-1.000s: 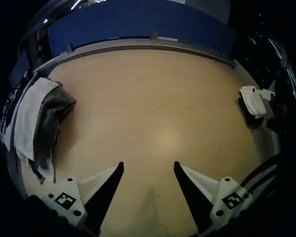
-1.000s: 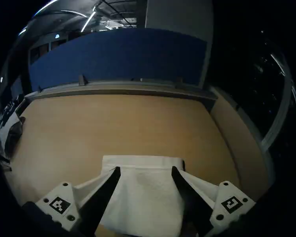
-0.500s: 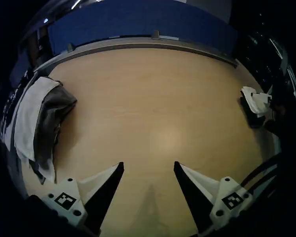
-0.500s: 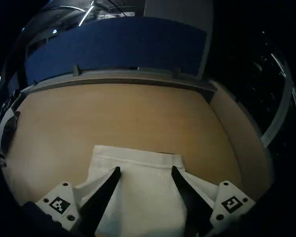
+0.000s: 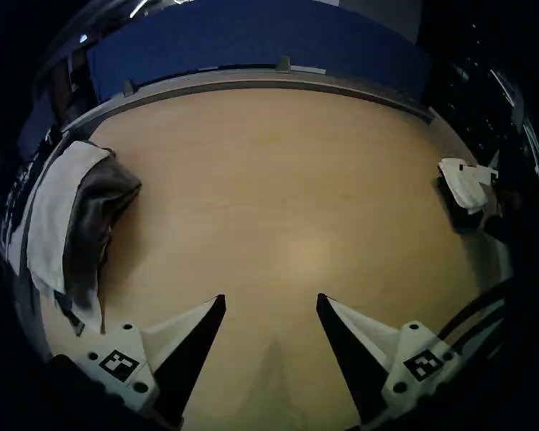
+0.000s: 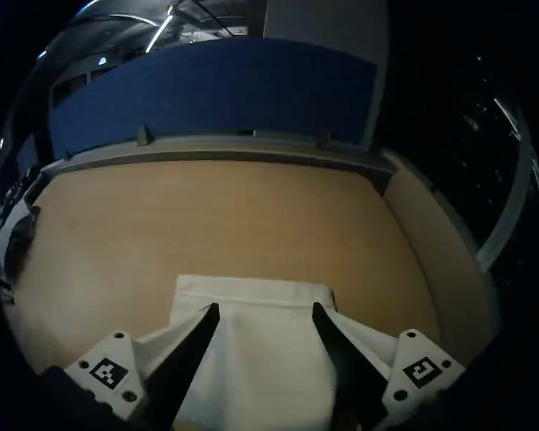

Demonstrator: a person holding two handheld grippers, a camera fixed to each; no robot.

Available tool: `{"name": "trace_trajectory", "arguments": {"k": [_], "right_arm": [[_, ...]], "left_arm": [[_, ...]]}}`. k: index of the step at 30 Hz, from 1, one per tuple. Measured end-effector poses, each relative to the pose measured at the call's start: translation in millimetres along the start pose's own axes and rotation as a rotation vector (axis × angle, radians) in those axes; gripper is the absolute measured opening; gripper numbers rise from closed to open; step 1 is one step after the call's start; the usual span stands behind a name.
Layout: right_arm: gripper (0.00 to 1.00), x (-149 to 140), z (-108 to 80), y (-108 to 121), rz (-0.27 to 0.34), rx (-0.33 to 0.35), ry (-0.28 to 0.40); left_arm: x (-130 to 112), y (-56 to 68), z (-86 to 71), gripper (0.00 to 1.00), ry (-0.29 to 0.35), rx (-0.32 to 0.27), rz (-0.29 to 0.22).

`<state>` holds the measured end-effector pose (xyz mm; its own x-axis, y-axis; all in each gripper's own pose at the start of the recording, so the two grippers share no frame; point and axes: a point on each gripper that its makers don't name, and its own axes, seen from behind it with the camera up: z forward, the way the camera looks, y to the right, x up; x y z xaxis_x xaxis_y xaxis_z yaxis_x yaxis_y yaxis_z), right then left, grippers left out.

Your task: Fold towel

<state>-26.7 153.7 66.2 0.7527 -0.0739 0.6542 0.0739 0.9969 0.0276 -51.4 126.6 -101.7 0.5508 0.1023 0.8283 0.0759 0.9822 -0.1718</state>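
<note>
A folded white towel point(image 6: 262, 348) lies on the wooden table point(image 6: 197, 215), under and between the fingers of my right gripper point(image 6: 264, 307). That gripper is open, its fingers wide apart over the cloth. The towel's far edge lies straight across, just beyond the fingertips. In the left gripper view, the same white towel point(image 5: 462, 183) shows small at the table's far right edge. My left gripper point(image 5: 269, 298) is open above bare wood point(image 5: 269, 179), holding nothing.
A pile of a white towel point(image 5: 50, 208) and a grey towel point(image 5: 97, 215) lies at the table's left edge. A blue partition point(image 5: 269, 36) with a grey rail runs along the back of the table, and it also stands behind the table in the right gripper view point(image 6: 212, 93).
The right gripper view dipped toward the towel and came partly back up; the towel stays between the fingers. The left gripper has barely moved.
</note>
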Motion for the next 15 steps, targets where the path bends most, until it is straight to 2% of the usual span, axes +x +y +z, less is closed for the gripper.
{"name": "trace_trajectory", "arguments": {"k": [8, 15], "right_arm": [[1.00, 7, -21.9, -8, -0.017, 0.005, 0.028], [1.00, -10, -45.3, -13, 0.005, -0.009, 0.037]], "left_arm": [[4, 4.2, -0.7, 0.94, 0.012, -0.010, 0.001], [2, 5.3, -4.2, 0.94, 0.016, -0.013, 0.004]]}}
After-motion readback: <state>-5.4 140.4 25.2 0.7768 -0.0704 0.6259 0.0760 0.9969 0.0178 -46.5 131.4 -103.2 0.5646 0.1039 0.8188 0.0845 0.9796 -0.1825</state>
